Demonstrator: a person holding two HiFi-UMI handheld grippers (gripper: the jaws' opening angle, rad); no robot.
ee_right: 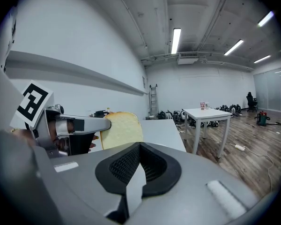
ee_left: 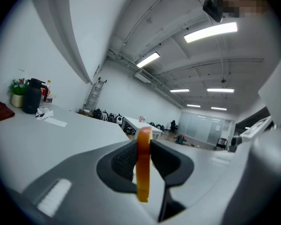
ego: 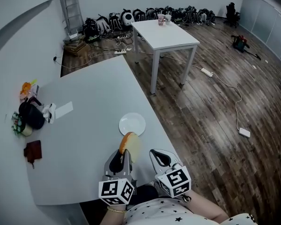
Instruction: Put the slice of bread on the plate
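A slice of bread (ego: 130, 145) with an orange-brown crust stands on edge in my left gripper (ego: 123, 154), just above the grey table (ego: 93, 97) near its front edge. In the left gripper view the slice (ee_left: 143, 184) shows edge-on, with both pads of the left gripper (ee_left: 142, 159) pressed against it. A small white plate (ego: 132, 123) lies empty on the table just beyond the slice. My right gripper (ego: 159, 157) hovers to the right of the left one, its jaws together with nothing in them. In the right gripper view (ee_right: 138, 165), the slice's pale face (ee_right: 122, 130) shows to the left.
At the table's left end stand a black jug (ego: 32, 116), a red wallet (ego: 33, 150), a white paper (ego: 63, 109) and a small plant (ego: 18, 124). A white table (ego: 165, 35) with cups stands beyond. Cables and a power strip (ego: 244, 132) lie on the wooden floor at right.
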